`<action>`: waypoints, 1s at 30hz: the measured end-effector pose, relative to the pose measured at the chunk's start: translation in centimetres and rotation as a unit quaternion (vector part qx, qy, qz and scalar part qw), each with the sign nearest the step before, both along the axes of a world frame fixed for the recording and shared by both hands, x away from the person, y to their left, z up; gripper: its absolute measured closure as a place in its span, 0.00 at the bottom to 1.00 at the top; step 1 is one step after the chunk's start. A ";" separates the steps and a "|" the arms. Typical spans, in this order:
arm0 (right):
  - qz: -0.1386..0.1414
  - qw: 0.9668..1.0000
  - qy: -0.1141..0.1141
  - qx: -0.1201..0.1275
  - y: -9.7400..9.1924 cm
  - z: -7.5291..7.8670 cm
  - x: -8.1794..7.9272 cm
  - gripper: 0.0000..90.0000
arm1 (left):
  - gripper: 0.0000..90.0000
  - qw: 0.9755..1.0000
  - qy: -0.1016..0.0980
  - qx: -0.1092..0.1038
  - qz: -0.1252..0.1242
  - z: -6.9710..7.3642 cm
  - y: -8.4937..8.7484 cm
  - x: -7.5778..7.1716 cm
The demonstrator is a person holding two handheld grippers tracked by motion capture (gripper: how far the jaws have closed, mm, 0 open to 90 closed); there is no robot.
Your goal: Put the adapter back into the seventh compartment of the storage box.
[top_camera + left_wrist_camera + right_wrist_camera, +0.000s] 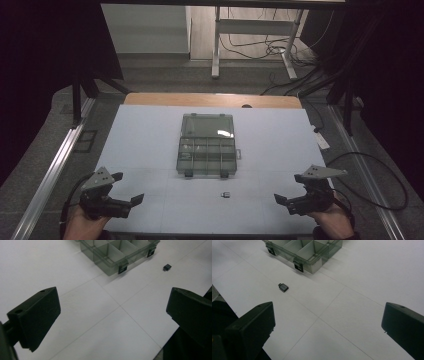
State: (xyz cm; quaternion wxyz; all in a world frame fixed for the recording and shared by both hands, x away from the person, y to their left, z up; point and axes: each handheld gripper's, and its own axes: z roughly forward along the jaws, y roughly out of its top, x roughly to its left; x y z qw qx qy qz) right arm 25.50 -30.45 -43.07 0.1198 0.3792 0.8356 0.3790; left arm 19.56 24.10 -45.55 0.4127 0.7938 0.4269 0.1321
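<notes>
A clear smoky compartment box (206,156) lies open in the middle of the white table, its lid (207,126) folded back. A small dark adapter-like piece (226,194) rests on the table just in front of the box. My left gripper (128,188) sits at the near left, open and empty. My right gripper (290,188) sits at the near right, also open and empty. The left gripper view has the box (117,252) and the small piece (167,266) far ahead of the open left gripper (113,312). In the right gripper view the piece (283,287) lies ahead-left of the open right gripper (328,325), with the box (304,250) beyond.
The white table surface (150,140) has a wooden strip along its far edge (210,99). Metal rails run along both sides. A desk frame and loose cables (270,47) stand on the floor beyond. Black cables trail from each gripper.
</notes>
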 end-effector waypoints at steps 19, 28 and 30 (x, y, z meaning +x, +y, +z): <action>0.035 0.999 0.006 0.006 2.1 -0.3 1.0 0.00 | 0.00 1.000 0.000 0.005 -0.006 0.1 -0.2 -0.3; 0.055 0.998 0.011 0.005 3.9 -0.4 1.6 0.00 | 0.00 1.000 0.000 0.013 -0.014 0.1 -0.5 -0.3; 0.060 0.998 0.013 0.002 4.5 -0.5 1.8 0.00 | 0.00 1.000 0.000 0.013 -0.014 0.1 -0.5 -0.3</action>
